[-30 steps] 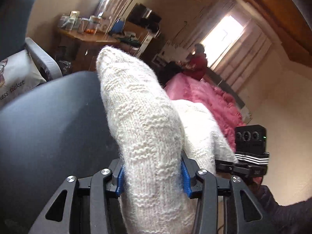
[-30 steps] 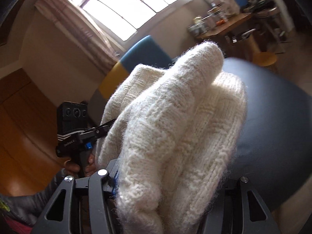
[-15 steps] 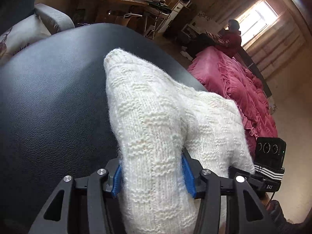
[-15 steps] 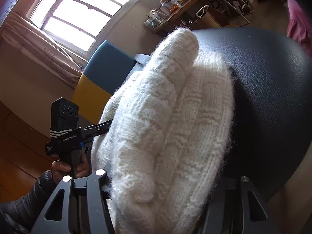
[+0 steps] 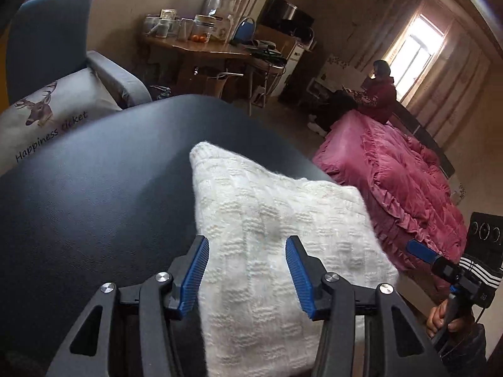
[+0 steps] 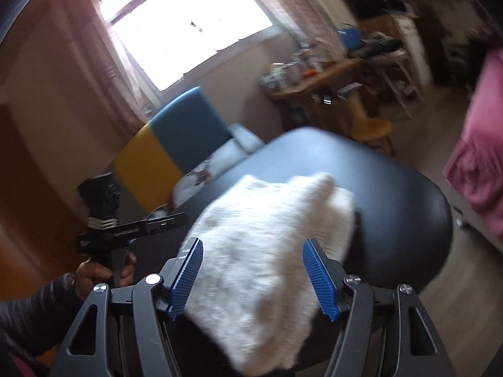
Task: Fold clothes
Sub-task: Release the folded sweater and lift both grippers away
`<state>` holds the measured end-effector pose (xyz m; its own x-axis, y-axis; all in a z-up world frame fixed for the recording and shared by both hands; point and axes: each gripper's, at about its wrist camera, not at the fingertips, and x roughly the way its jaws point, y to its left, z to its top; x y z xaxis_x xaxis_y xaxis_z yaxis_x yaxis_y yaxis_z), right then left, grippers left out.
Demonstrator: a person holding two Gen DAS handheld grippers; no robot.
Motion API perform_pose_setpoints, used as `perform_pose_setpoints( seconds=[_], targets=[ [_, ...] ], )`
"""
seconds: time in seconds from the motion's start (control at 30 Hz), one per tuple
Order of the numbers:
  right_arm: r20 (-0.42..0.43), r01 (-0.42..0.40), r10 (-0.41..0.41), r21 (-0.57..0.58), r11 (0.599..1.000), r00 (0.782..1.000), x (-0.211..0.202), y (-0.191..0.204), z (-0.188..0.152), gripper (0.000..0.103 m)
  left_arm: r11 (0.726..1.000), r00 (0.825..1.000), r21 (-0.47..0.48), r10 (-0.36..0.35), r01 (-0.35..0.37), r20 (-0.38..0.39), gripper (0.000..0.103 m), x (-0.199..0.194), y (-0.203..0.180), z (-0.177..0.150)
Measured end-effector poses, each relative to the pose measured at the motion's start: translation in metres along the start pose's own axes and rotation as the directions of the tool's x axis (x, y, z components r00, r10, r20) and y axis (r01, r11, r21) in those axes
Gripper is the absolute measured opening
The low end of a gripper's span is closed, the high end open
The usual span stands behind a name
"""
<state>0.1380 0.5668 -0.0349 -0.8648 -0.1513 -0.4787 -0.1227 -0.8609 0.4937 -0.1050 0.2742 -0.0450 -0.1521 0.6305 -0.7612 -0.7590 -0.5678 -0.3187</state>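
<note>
- Legible writing: a grey cushion (image 5: 47, 116) lying on the armchair (image 5: 47, 40) is showing a printed deer and the words "Happiness ticket". The handle of the left claw, seen from the right wrist view, is carrying white lettering too blurred to read with certainty.
- Task item: a folded white knitted sweater (image 5: 273, 251) is lying on the dark, leather-like worktop (image 5: 94, 188), towards its near right-hand part, with one corner pointing away across the surface.
- Left claw (image 5: 246, 275): its blue-padded fingers are standing apart, one to each side of the sweater and above it; whether the pads are touching the knit cannot be told. It is gripping nothing.
- Right claw (image 6: 253, 278): the fingers are spread wide over the near end of the sweater, holding nothing. This view is motion-blurred.
- Hands: the person's left hand (image 6: 105, 275), in a dark sleeve, is grasping its handle left of the worktop; the right hand (image 5: 446, 319) is showing at the lower right edge of the left wrist view.
- Surroundings: a bed with a pink ruffled cover (image 5: 399, 188) is standing just beyond the worktop's right side. A wooden desk (image 5: 204, 50) crowded with jars and containers is standing against the far wall. Another person in a dark red top (image 5: 377, 94) is sitting near the far window.
- Obstructions: each claw's fingers are covering the near part of the sweater.
</note>
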Motion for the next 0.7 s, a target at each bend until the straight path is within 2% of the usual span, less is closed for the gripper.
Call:
perform_pose_setpoints(
  seconds=[0.07,0.17,0.3,0.37,0.47,0.5,0.57,0.63,0.67,0.7],
  targets=[
    [-0.076,-0.023,0.018,-0.068,0.997,0.997,0.023,0.018,-0.004,0.066,1.0,1.0,0.016,0.0,0.001,-0.02,0.051,0.009,-0.011,-0.008],
    [-0.235,0.027,-0.04,-0.059,0.998,0.971,0.052,-0.007,-0.042,0.065,0.999,0.999,0.039,0.0,0.002,-0.05,0.051,0.022,-0.028,-0.021],
    [-0.235,0.06,-0.044,0.061,0.996,0.971,0.05,-0.042,-0.068,0.049,1.0,0.999,0.007,0.004,-0.004,-0.05,0.051,0.024,-0.032,-0.02],
    [-0.209,0.057,-0.036,0.097,0.994,0.977,0.041,-0.044,-0.066,0.048,1.0,0.999,-0.01,0.025,-0.025,-0.025,0.051,0.015,-0.032,-0.018],
    [-0.157,0.06,-0.044,0.098,0.993,0.987,0.022,-0.03,-0.061,0.048,0.988,0.988,-0.012,0.152,-0.151,0.017,0.051,-0.005,-0.036,-0.022],
    [-0.121,0.057,-0.046,0.089,0.994,0.992,0.015,-0.021,-0.059,0.05,0.983,0.981,-0.007,0.186,-0.185,0.055,0.051,-0.015,-0.04,-0.025],
    [-0.047,0.073,-0.071,0.045,0.996,0.996,0.003,-0.001,-0.053,0.063,0.964,0.957,-0.001,0.265,-0.266,0.119,0.052,-0.037,-0.049,-0.03],
    [0.04,0.132,-0.131,-0.024,0.991,0.991,-0.004,0.026,-0.046,0.086,0.944,0.931,0.007,0.324,-0.329,0.167,0.052,-0.056,-0.059,-0.035],
    [0.075,0.152,-0.148,-0.047,0.987,0.986,-0.009,0.039,-0.043,0.092,0.939,0.921,0.008,0.336,-0.344,0.196,0.052,-0.065,-0.065,-0.038],
    [0.101,0.164,-0.157,-0.065,0.984,0.982,-0.01,0.051,-0.04,0.103,0.928,0.907,0.009,0.362,-0.373,0.216,0.053,-0.074,-0.071,-0.039]
  ],
)
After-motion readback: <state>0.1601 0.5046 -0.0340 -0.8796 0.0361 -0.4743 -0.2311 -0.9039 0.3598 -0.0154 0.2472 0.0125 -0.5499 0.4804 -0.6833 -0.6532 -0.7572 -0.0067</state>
